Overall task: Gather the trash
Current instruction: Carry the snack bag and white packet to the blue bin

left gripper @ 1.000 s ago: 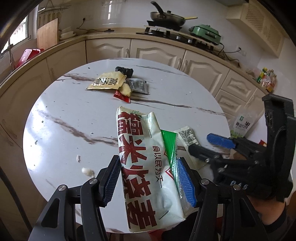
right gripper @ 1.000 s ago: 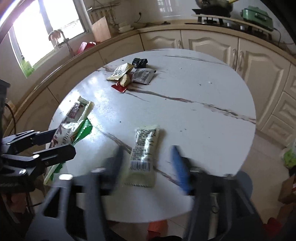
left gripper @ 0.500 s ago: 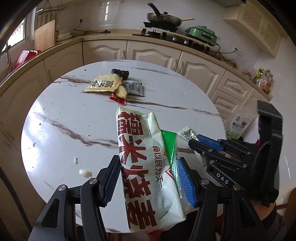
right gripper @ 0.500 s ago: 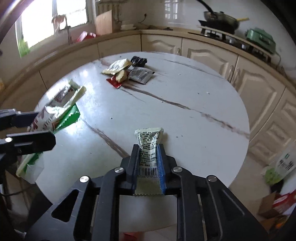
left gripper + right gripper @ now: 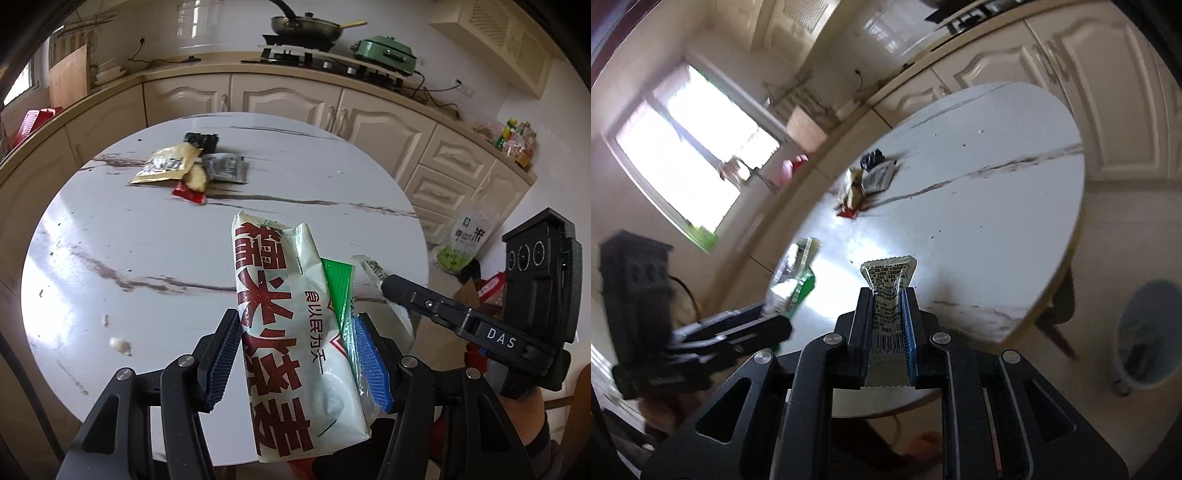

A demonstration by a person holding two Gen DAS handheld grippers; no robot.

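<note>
Two light, crinkly wrappers: my right hand-held gripper (image 5: 886,325) pinches the small packet (image 5: 888,291) mid-body, my left hand-held gripper (image 5: 295,362) clamps the big wrapper (image 5: 291,332) low.

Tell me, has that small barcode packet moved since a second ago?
Yes. The packet lay flat on the table; now the right gripper has clamped it and lifted it off.

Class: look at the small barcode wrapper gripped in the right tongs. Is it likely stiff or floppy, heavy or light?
The small barcode wrapper looks like thin film, pinched flat in the right tongs, so probably floppy. Its free end fans out, creased, above the pads, suggesting little weight. It appears empty, so likely very light.
</note>
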